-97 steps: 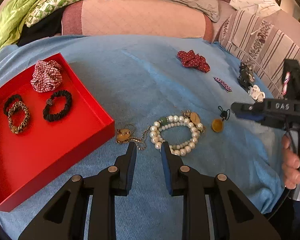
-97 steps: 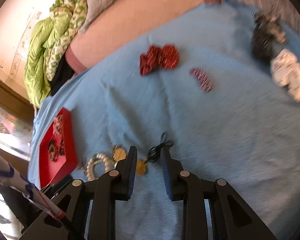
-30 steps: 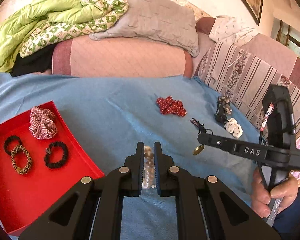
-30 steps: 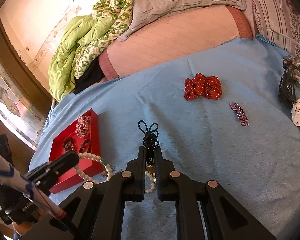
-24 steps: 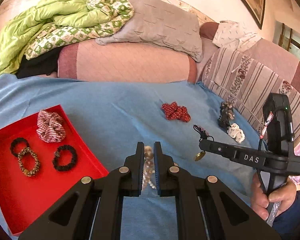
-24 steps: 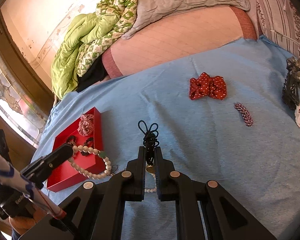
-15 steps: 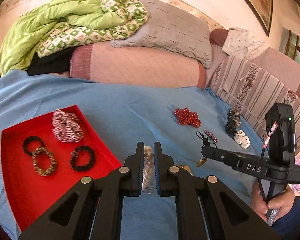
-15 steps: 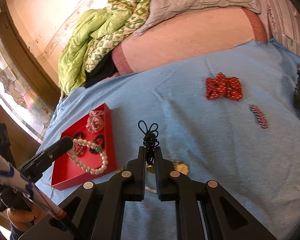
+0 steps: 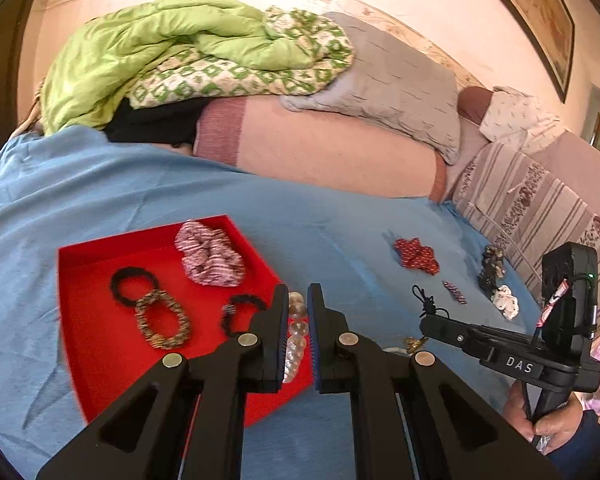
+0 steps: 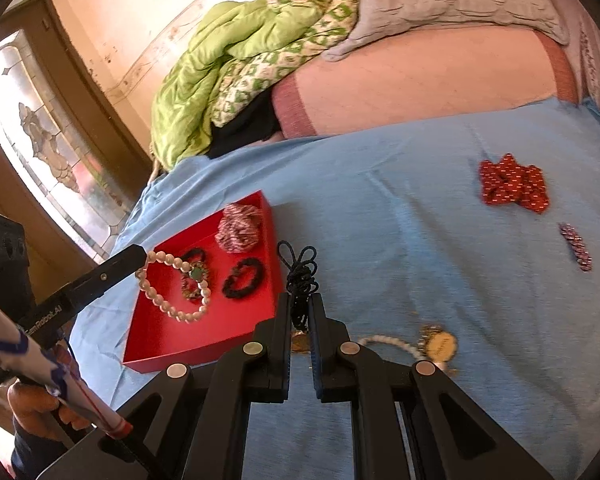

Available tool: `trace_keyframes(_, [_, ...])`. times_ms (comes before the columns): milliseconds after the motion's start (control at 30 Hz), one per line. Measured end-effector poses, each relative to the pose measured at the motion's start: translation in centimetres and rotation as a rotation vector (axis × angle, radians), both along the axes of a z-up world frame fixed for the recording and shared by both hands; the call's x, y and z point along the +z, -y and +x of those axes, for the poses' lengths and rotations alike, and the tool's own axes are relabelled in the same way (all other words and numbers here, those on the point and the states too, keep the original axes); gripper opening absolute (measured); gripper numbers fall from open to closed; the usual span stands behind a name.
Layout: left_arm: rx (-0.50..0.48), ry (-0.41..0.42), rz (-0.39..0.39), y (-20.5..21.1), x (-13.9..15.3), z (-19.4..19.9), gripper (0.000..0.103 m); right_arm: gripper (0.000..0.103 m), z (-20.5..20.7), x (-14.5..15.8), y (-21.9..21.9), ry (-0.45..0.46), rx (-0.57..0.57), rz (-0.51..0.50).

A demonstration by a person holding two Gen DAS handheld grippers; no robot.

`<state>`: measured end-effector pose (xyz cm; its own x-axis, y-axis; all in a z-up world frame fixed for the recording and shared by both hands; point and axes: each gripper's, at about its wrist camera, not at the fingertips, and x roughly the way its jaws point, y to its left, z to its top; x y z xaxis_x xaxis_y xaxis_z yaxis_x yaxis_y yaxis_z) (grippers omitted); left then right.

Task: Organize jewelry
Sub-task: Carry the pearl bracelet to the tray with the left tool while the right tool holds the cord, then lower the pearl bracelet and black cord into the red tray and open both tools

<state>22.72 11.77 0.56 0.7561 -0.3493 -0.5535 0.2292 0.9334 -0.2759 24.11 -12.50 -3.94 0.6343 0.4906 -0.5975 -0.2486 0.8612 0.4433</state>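
Tray at the left of the bedspread, loose pieces to the right

The tray (image 9: pixel 100 360) lies on the bedspread (image 9: pixel 180 192) and holds a scrunchie (image 9: pixel 210 256) at its far corner and three hair ties (image 9: pixel 156 308) nearer. Right of it lie a bow (image 10: pixel 514 184), a hair clip (image 10: pixel 576 246) and a bracelet (image 10: pixel 384 340); pillows (image 9: pixel 380 80) are behind.

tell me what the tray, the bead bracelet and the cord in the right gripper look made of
Tray: probably card or thin plastic, matte red, with thin straight walls and no shine.
Bead bracelet: pearl-like beads, glossy cream with highlights; real or imitation, I cannot tell.
Cord: dark braided textile, dull and limp, looping freely above the right gripper.
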Motion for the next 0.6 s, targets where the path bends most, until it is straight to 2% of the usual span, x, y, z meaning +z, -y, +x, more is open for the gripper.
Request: trace_keyframes(600, [0.135,-0.085,-0.012,-7.1,-2.4,0.4,0.009,0.009,0.4,-0.4,-9.7,-0.039,0.176,0.042])
